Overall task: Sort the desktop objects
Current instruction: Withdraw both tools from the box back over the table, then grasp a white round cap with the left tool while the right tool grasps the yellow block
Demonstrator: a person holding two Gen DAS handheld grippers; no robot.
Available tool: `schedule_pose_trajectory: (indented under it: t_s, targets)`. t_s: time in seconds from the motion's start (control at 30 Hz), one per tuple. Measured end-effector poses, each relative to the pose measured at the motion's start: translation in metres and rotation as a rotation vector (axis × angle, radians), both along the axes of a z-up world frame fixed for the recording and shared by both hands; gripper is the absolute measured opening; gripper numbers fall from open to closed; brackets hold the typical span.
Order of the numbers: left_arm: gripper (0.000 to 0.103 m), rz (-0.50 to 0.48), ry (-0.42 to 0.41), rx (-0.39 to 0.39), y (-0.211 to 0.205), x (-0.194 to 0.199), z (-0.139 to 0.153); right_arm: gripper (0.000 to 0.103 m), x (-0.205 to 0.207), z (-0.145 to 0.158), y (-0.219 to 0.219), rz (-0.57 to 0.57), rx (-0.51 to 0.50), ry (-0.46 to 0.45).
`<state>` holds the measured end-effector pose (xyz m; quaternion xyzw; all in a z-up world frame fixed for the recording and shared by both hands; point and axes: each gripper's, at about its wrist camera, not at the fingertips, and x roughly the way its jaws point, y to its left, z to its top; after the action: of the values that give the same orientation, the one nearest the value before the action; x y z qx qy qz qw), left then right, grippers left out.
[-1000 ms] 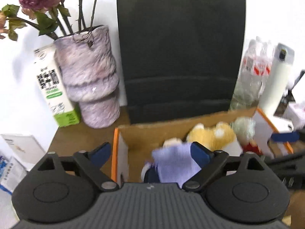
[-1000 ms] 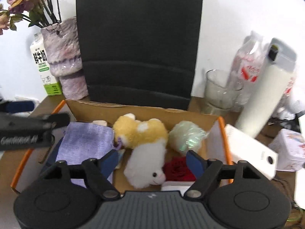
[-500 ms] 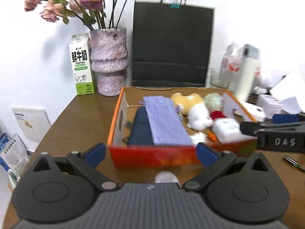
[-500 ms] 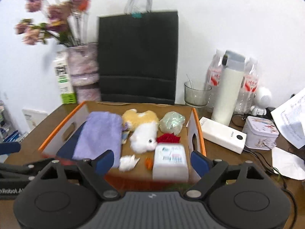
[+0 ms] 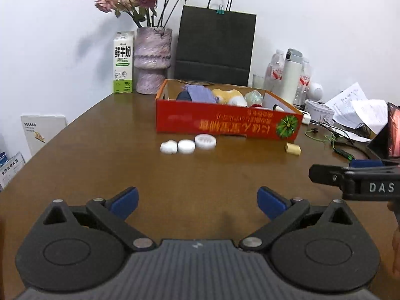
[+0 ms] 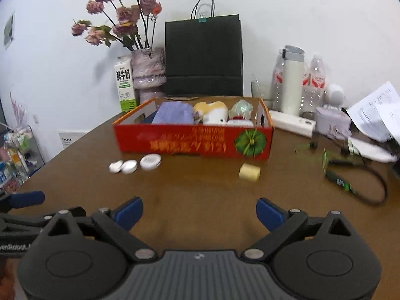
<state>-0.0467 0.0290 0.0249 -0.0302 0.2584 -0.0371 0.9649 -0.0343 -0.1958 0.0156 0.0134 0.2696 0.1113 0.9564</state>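
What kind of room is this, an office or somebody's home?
Probably an office or meeting room: a large brown table against a plain white wall, loose printed papers and cables at one side, and brochures propped by the wall.

The left hand-held gripper has its jaws wide apart, with nothing between them. The right hand-held gripper is opening its jaws, also empty, just beside the left one.

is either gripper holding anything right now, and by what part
Nothing is held. The left gripper is open with only bare table between its fingers. The right gripper is empty too, its jaws opening.
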Motion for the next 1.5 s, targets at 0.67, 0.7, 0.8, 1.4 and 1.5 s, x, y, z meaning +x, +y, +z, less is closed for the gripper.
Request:
schedule_pose_trajectory:
  t_s: [0.67,0.7,0.8,1.4,1.5]
  targets:
    - [0.103,0.002,-0.036,0.055,0.002,-0.013,-0.017,0.097,-0.031,-0.034,0.014,0.032,-0.057,0.03]
    - [0.103,-0.005,-0.035,0.071,0.002,-0.009,-0.016,0.097,-0.028,-0.032,0.015,0.042,-0.066,0.025]
    - [0.103,-0.001,-0.019,0.135,0.005,0.012,-0.011,0.091,-0.014,-0.025,0.016,0.076,-0.097,0.004]
    - [0.077,-0.13,0.079,0.15,-0.038,0.193,-0.014,0.05,0.163,-0.035,-0.028,-0.102,-0.07,0.132]
    - [0.066,-0.144,0.136,0.138,-0.039,0.209,-0.023,0.043,0.175,-0.043,-0.029,-0.133,-0.071,0.139]
